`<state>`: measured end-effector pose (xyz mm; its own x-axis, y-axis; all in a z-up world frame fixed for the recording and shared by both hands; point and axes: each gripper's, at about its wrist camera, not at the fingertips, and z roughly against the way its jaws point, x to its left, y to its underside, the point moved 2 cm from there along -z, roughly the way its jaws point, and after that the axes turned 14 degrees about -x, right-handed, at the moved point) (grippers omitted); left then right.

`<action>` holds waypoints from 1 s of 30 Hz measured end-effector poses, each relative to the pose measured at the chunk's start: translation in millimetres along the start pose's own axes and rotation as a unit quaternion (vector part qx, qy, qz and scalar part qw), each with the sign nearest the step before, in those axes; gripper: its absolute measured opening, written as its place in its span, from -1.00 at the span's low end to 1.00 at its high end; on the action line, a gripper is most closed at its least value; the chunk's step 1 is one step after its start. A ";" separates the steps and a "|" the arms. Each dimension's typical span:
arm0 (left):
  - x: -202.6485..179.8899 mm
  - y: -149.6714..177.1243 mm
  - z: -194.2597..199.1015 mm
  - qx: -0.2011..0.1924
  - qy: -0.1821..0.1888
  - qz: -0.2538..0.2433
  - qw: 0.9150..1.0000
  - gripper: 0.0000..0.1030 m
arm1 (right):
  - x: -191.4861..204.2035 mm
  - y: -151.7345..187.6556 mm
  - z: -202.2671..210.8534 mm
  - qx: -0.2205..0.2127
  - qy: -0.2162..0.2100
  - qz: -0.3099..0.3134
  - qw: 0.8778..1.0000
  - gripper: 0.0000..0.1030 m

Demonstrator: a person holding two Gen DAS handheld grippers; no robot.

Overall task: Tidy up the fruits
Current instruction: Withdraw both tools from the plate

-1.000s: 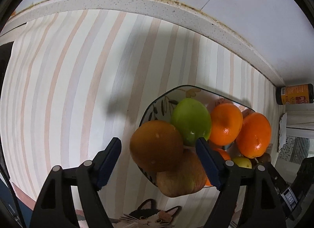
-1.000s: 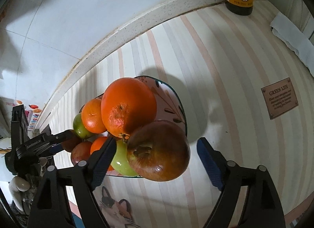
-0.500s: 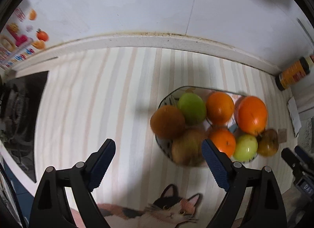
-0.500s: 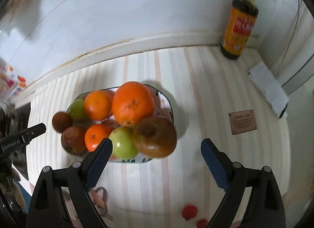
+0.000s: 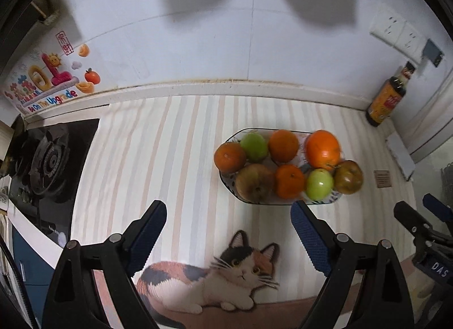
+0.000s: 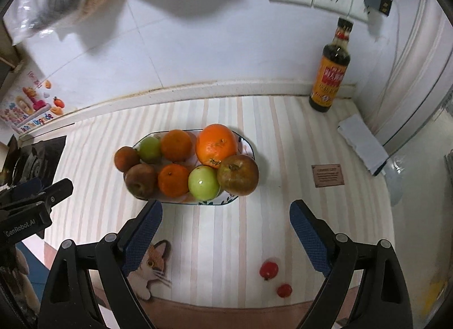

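A patterned plate (image 5: 226, 179) (image 6: 243, 142) on the striped mat holds several fruits: a large orange (image 5: 322, 149) (image 6: 216, 145), smaller oranges (image 5: 283, 145), green apples (image 5: 320, 183) (image 6: 203, 182) and brownish-red apples (image 5: 348, 176) (image 6: 237, 174). My left gripper (image 5: 228, 225) is open and empty, near the mat's front edge, short of the plate. My right gripper (image 6: 225, 224) is open and empty, in front of the plate. Two small red fruits (image 6: 269, 270) lie on the mat between the right gripper's fingers.
A soy sauce bottle (image 5: 386, 98) (image 6: 331, 74) stands at the back right against the wall. A gas hob (image 5: 48, 159) is at the left. A folded white cloth (image 6: 362, 142) lies at the right. A cat picture (image 5: 215, 281) marks the mat's front edge.
Both grippers have pulled back and up from the plate, which now looks smaller and farther. The fruits have not moved.
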<state>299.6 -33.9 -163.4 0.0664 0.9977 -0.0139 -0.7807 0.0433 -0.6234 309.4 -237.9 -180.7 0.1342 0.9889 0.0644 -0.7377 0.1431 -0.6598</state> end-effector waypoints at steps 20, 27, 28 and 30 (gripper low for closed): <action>-7.8 23.8 122.9 -0.090 0.017 -0.015 0.996 0.74 | 15.2 13.6 142.6 -0.089 -0.011 0.015 0.996 0.82; -3.3 36.3 137.1 -0.090 0.021 -0.013 0.996 0.74 | 19.3 22.8 158.8 -0.097 -0.013 0.006 0.995 0.82; -2.4 38.4 138.4 -0.089 0.022 -0.013 0.996 0.74 | 19.7 24.0 159.6 -0.097 -0.012 0.005 0.995 0.82; -1.9 41.6 139.9 -0.088 0.025 -0.012 0.996 0.74 | 20.2 27.2 161.5 -0.097 -0.012 0.000 0.995 0.83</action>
<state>180.1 -26.7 -79.9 0.1188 0.9924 -0.0328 -0.6581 0.0539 -0.7510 185.2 -207.4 -76.4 0.1161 0.9899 0.0810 -0.5957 0.1346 -0.7918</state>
